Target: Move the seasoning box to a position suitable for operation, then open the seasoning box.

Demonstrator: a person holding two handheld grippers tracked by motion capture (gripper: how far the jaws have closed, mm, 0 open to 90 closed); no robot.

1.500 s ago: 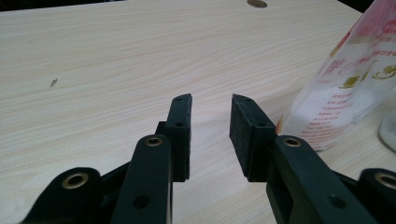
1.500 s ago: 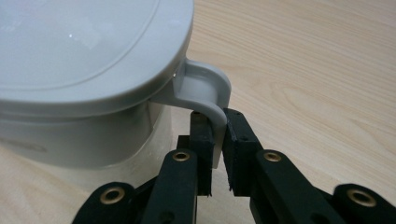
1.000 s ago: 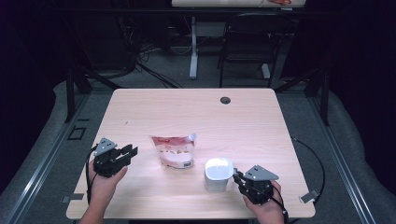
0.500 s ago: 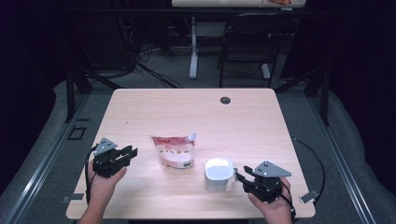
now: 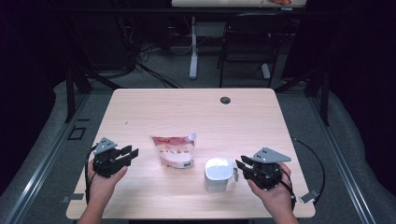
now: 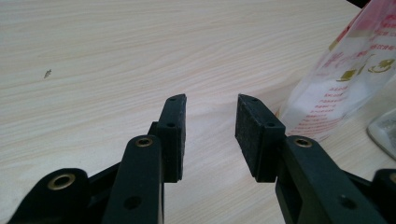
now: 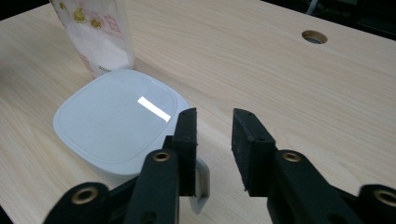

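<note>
Counter: pale wood, with a round cable hole near its far edge.

Pouch: clear, with red print and white contents, standing near the counter's middle; its print was too small to read, and the left gripper view cut off its top.

Container: white, with a square rounded lid, just right of the pouch; a tab on its side was partly hidden behind a jaw in the right gripper view.

Left tool: jaws spread, holding nothing, left of the pouch and apart from it.

Right tool: jaws spread, empty, just beside the container.
</note>
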